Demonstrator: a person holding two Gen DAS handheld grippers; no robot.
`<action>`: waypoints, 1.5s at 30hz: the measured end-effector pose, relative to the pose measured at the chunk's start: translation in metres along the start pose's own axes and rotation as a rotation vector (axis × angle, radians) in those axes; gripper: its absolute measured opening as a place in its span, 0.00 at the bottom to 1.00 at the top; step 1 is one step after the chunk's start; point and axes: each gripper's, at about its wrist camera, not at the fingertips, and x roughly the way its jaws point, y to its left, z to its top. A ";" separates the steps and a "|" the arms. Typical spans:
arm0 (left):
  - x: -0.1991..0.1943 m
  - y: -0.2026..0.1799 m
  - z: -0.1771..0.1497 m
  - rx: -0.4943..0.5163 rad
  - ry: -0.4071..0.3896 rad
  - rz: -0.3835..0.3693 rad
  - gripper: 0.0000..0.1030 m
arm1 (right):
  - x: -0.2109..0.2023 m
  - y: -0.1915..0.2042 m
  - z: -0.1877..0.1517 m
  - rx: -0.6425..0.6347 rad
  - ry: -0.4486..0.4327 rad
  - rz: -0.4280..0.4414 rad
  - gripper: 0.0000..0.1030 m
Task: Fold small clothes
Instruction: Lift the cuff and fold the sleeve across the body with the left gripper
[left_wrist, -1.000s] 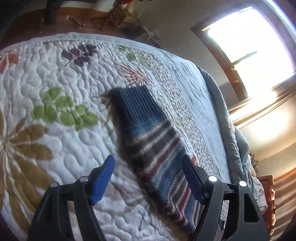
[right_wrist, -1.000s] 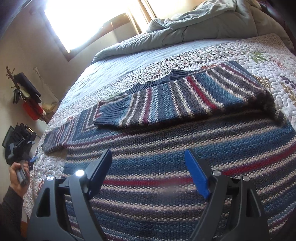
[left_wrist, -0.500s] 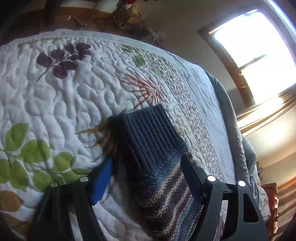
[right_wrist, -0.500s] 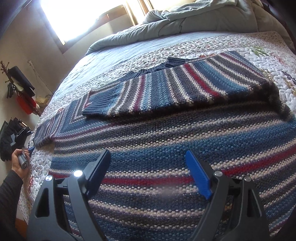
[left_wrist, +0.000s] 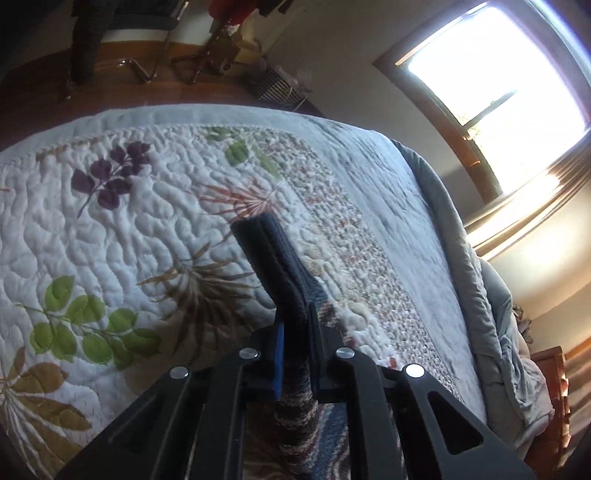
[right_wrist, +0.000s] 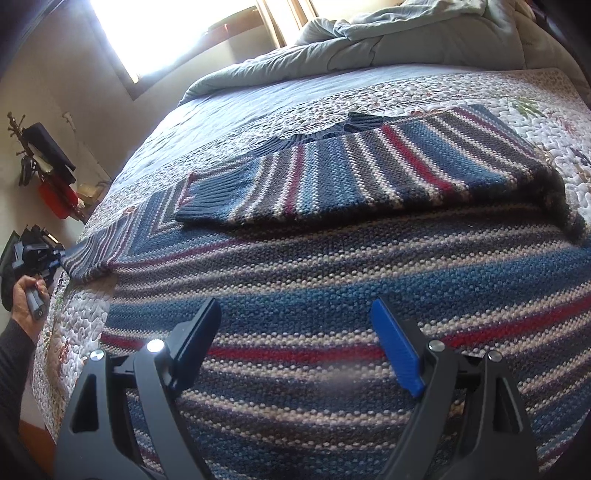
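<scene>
A striped knit sweater (right_wrist: 332, 280) in blue, grey, red and cream lies flat on the bed. One sleeve (right_wrist: 351, 173) is folded across its chest. The other sleeve (right_wrist: 96, 254) stretches to the left. My left gripper (left_wrist: 295, 332) is shut on that sleeve's dark ribbed cuff (left_wrist: 269, 254), which sticks out past the fingers, pinched upright. The left gripper also shows in the right wrist view (right_wrist: 40, 254), at the sleeve's end. My right gripper (right_wrist: 295, 343) is open and empty, hovering just above the sweater's lower body.
The bed has a white floral quilt (left_wrist: 110, 229) and a bunched grey duvet (right_wrist: 369, 40) at the head. A bright window (left_wrist: 498, 85) is behind. Chairs and a wood floor (left_wrist: 129, 66) lie past the bed's edge. A wall shelf (right_wrist: 48, 166) hangs at left.
My left gripper moved forward along the sleeve to its cuff and shut on it, bunching it upright. My right gripper stayed open over the sweater's body.
</scene>
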 end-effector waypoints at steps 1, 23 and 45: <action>-0.008 -0.009 0.001 0.016 -0.006 -0.012 0.10 | -0.001 0.002 0.000 -0.010 0.000 0.003 0.81; -0.123 -0.257 -0.077 0.370 -0.052 -0.223 0.09 | -0.028 -0.009 0.011 0.030 -0.006 0.084 0.81; -0.100 -0.396 -0.234 0.547 0.098 -0.350 0.09 | -0.077 -0.091 0.025 0.173 -0.077 0.082 0.81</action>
